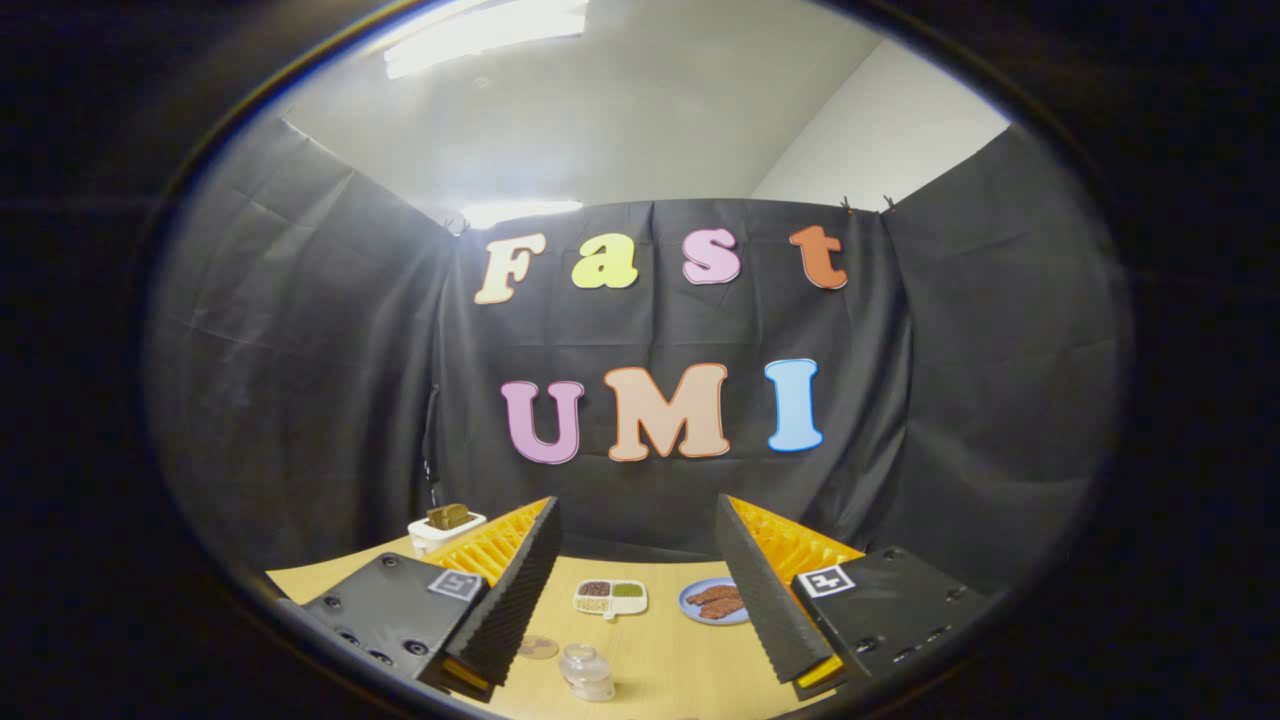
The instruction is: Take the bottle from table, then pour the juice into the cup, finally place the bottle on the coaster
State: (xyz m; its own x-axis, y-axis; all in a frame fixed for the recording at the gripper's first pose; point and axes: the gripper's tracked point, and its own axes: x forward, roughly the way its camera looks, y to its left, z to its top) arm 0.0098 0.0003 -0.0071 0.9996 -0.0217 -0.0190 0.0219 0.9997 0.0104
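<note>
The gripper [640, 520] is hovering with jaws spread wide, gripping nothing. The small clear plastic bottle [586, 672] is standing upright on the pale wooden table [660, 660], at seven o'clock below them.

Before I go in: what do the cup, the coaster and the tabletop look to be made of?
Cup: clear glass or plastic, see-through with bright glints; I can't tell which. Coaster: thin flat disc, tan and matte, perhaps cork or wood. Table: pale wood-look top, smooth with a soft sheen. Gripper hangs open above them.

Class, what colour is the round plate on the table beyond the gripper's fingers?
Light blue plate, gripper view.
</note>
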